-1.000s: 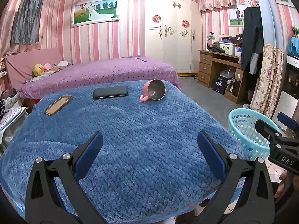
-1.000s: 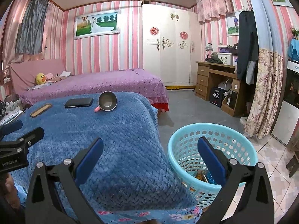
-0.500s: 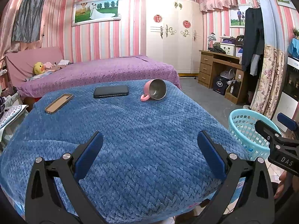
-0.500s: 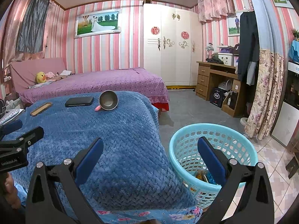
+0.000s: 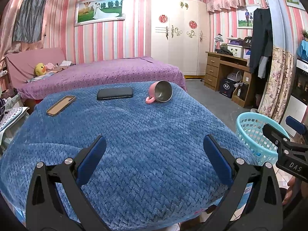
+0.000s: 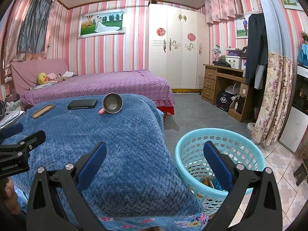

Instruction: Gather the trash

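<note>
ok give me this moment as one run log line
left gripper: open, empty, over blue blanket | right gripper: open, empty, by basket | basket: wrappers inside | blanket: mug, phone, phone case

Both the left gripper [image 5: 154, 154] and right gripper [image 6: 155, 155] are black frames with silver screws and blue pads [image 5: 92, 158]; white lettering marks their sides.

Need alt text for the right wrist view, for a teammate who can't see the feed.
The right gripper hangs open and empty above the edge of a blue blanket, with a light blue basket holding some trash on the floor to its right. Farther back on the blanket lie a tipped pink mug, a black phone and a brown phone case.
</note>
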`<state>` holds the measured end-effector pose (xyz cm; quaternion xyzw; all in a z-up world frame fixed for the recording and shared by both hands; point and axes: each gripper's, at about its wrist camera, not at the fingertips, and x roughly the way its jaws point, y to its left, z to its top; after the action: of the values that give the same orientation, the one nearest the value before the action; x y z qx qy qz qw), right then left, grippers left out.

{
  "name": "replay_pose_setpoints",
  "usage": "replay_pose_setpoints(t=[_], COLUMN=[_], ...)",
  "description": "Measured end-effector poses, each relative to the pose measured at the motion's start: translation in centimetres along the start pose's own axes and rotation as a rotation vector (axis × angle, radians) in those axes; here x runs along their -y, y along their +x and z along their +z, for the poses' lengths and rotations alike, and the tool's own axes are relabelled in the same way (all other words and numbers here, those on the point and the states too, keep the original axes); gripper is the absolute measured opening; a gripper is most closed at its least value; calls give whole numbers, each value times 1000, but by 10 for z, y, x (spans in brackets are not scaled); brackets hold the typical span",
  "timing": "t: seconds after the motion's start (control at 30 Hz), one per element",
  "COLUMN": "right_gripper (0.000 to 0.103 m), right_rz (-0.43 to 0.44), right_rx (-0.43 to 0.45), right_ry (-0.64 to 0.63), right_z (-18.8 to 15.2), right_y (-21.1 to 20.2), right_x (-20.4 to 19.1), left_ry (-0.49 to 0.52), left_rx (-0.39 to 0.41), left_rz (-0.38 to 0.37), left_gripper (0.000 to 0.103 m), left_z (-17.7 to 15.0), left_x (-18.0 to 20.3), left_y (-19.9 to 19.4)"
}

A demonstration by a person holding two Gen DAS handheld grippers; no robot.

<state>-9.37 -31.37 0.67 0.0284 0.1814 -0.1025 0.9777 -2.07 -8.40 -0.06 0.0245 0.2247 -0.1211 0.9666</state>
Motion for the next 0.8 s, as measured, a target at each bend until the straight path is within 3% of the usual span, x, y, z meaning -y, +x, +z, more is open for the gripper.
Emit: replay_pose_setpoints(t=[0.8], right_gripper=[98], right_rz=[0], right_rx=[0], right_ry=[0], right_z=[0], right_y=[0], right_x=[-1], left_ry=[-1], left_rx=[6], left_rz=[3], left_gripper=[97], left_z=[0], left_x=[-2], left_y=[0])
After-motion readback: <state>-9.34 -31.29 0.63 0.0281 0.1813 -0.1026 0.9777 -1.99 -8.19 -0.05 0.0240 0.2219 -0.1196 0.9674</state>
